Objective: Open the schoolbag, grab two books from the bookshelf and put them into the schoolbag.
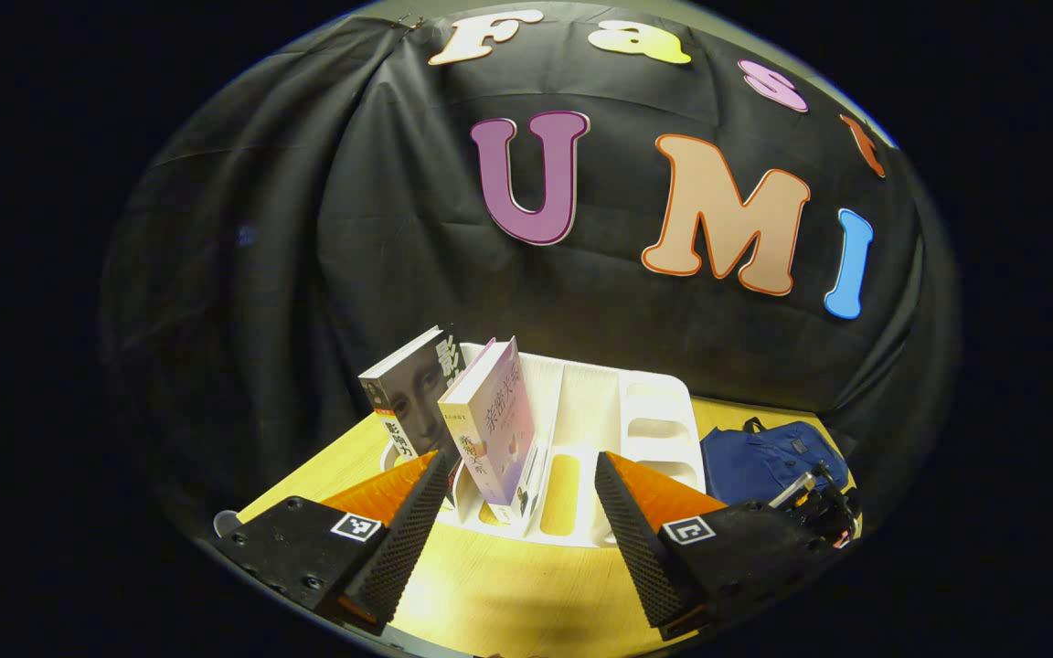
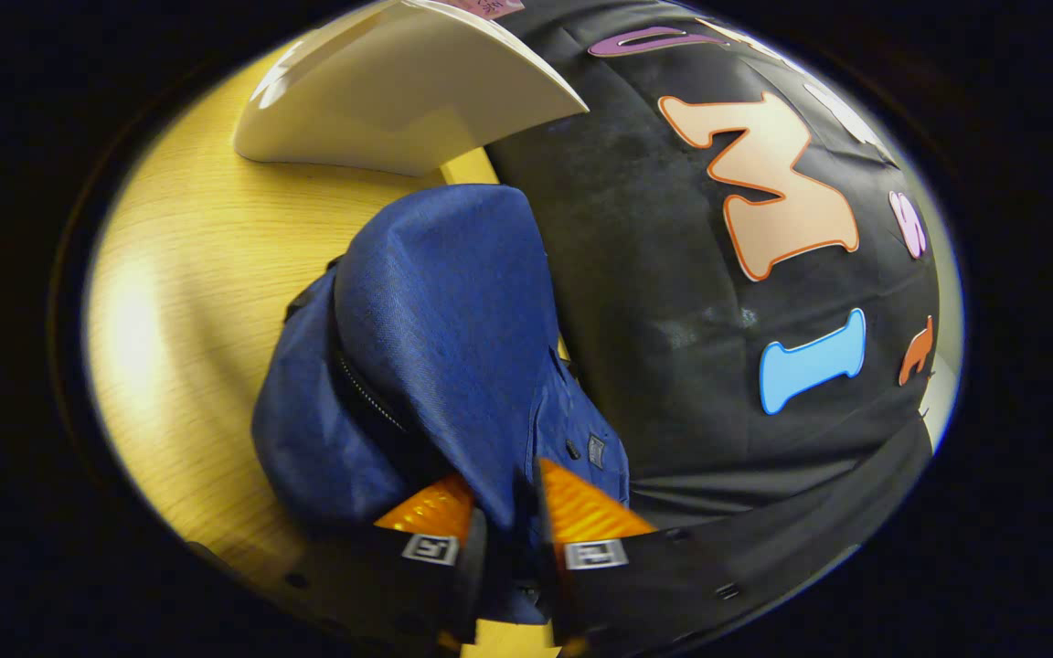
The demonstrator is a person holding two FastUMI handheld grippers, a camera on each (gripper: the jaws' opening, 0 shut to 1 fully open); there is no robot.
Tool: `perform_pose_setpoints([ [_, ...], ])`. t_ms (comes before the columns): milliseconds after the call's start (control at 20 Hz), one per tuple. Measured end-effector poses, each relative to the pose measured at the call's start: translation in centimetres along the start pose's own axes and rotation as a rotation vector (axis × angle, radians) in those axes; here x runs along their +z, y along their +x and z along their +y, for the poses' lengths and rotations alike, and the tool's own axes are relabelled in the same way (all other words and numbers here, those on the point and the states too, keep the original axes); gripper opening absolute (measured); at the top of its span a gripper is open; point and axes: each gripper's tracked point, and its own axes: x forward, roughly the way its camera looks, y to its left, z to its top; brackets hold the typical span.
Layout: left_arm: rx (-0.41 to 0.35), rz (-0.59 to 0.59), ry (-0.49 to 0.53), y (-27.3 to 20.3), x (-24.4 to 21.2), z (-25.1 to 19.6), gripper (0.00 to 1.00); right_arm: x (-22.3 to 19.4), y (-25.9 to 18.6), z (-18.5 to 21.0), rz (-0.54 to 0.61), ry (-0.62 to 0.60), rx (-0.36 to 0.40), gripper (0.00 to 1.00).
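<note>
Right tool [image 2: 506,535] clenched on blue fabric schoolbag [image 2: 435,338] flap, opening underway. Left tool [image 1: 522,512] spread wide facing two upright paperback books [image 1: 453,416] in white plastic bookshelf [image 1: 664,429]; both unpacked.

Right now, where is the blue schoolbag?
In the left gripper view the schoolbag lies on the wooden table, right of the white bookshelf. In the right gripper view the right gripper pinches its blue fabric.
</note>
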Motion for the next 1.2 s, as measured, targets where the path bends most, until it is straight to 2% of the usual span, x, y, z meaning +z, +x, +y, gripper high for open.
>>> perform_pose_setpoints([
  [50,0.004,0.004,0.004,0.1,0.0,0.2,0.95,0.0,0.1,0.4,0.0,0.011,0.012,0.31],
  [100,0.007,0.008,0.008,0.1,0.1,0.3,0.95,0.1,-0.1,-0.1,0.006,0.005,-0.012,0.31],
  [150,0.011,0.01,0.014,0.2,0.0,0.4,0.95,0.2,0.1,-0.1,0.005,0.01,-0.015,0.07],
  [200,0.015,0.011,0.022,0.3,0.1,0.6,0.95,-0.1,0.7,-0.4,0.014,0.023,-0.02,0.12],
  [250,0.02,0.013,0.033,0.5,0.2,0.9,0.95,0.3,-0.1,-0.9,0.008,0.045,-0.03,0.06],
  [350,0.031,0.013,0.048,0.9,0.4,1.6,0.95,0.6,-0.2,-2.4,0.009,0.103,-0.054,0.04],
  [500,0.029,0.029,0.047,1.7,0.5,2.3,0.95,0.8,-0.6,-4.7,0.011,0.152,-0.087,0.06],
  [550,0.027,0.034,0.044,2.1,0.5,2.6,0.92,0.8,-0.7,-5.3,0.013,0.167,-0.096,0.06],
  [600,0.028,0.04,0.042,2.6,0.6,2.8,0.95,0.7,-0.8,-5.8,0.015,0.181,-0.097,0.06],
  [700,0.026,0.064,0.035,3.6,0.5,3.3,0.95,0.6,-1.1,-6.6,0.023,0.196,-0.103,0.06],
  [850,0.02,0.082,0.04,5.2,1.1,4.2,0.95,0.6,-1.7,-7.6,0.038,0.22,-0.117,0.06],
  [900,0.021,0.089,0.047,5.9,1.4,4.5,0.92,0.5,-1.9,-7.9,0.044,0.231,-0.121,0.07],
  [950,0.021,0.097,0.052,6.4,1.4,4.9,0.96,0.4,-2.3,-8.2,0.05,0.244,-0.124,0.06],
  [1100,0.013,0.126,0.056,8.2,1.6,5.7,0.95,0.4,-3.2,-8.9,0.068,0.276,-0.133,0.08],
  [1200,-0.006,0.151,0.062,9.1,1.5,5.9,0.95,0.3,-3.9,-9.4,0.081,0.3,-0.141,0.06],
])
